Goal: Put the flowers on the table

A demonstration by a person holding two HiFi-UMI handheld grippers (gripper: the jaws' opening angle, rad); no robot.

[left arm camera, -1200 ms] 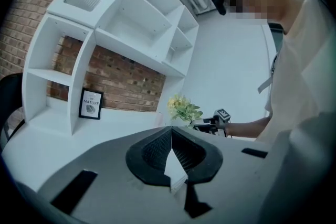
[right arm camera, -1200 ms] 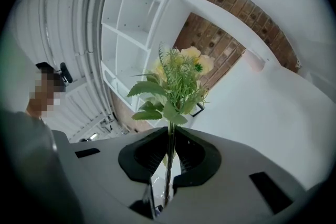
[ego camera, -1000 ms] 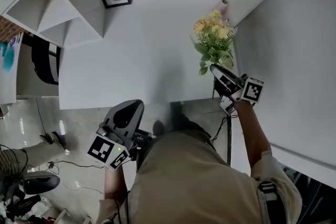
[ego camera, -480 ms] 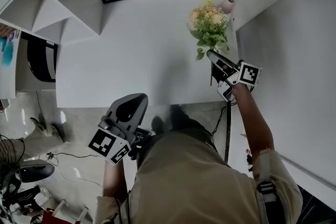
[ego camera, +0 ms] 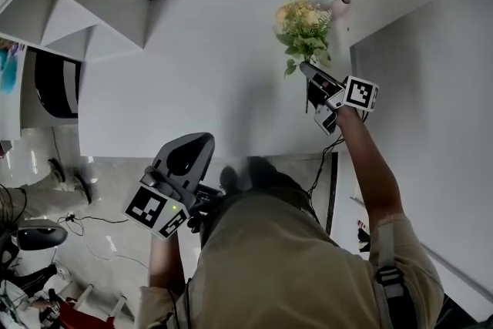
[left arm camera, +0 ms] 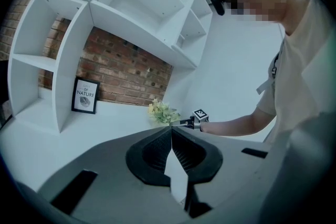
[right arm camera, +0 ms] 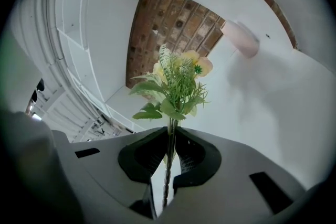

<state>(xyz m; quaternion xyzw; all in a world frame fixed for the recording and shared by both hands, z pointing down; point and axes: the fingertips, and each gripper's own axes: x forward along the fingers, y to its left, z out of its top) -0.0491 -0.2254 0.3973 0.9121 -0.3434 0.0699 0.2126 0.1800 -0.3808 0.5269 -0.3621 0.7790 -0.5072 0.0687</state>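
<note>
Over the white tabletop, right gripper clamps the yellow, green-leaved flower sprig by thin stems, which could slip; left gripper closed, empty.

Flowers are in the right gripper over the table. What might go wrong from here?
1. The right gripper pinches only the thin stems; the leafy flowers could swivel or slip.
2. The flowers hang near the pink cylinder at the table corner and might knock it.
</note>
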